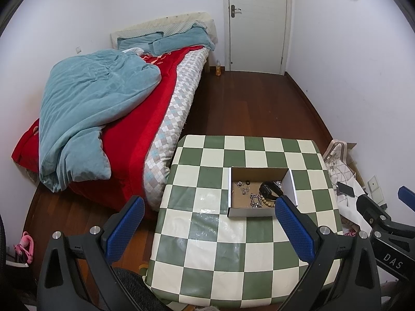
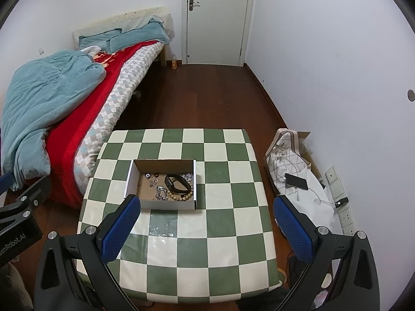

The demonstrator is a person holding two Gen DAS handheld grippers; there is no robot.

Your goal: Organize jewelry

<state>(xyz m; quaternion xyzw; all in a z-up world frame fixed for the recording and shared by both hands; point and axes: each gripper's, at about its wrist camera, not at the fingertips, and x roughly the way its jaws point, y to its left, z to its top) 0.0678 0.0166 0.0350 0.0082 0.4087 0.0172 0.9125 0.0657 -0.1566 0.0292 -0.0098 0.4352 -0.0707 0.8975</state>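
A shallow cardboard box (image 2: 160, 186) is sitting on the checkered tabletop (image 2: 220, 233), toward its left half and somewhat nearer the far edge than the near one. Inside it the jewelry is lying loose: a black watch (image 2: 177, 182) is resting toward the box's right side, a string of wooden beads (image 2: 181, 195) is curving along the near right corner just beside the watch, a silver chain (image 2: 161, 193) is lying near the middle of the near wall, and small rings and studs (image 2: 151, 177) are scattering over the floor toward the far left corner. In the left wrist view the same box (image 1: 260, 191) is showing the watch (image 1: 269, 190) and chain (image 1: 255, 200) in the same places.

The right gripper (image 2: 205, 229) is hovering above the near half of the tabletop with its blue-padded fingers (image 2: 120, 229) spread wide and gripping nothing; its left finger is appearing just in front of the box's near left corner. The left gripper (image 1: 207, 229) is likewise hanging wide apart and empty over the tabletop's near left corner, its right finger appearing beside the box's near right corner.

Beyond the tabletop's left edge a bed (image 2: 77, 98) with a red cover and a crumpled blue duvet (image 2: 44, 98) is standing against the wall. A white door (image 2: 216, 18) is facing from the far wall. Past the right edge a phone (image 2: 297, 181) is lying on a white cushion (image 2: 306, 194)
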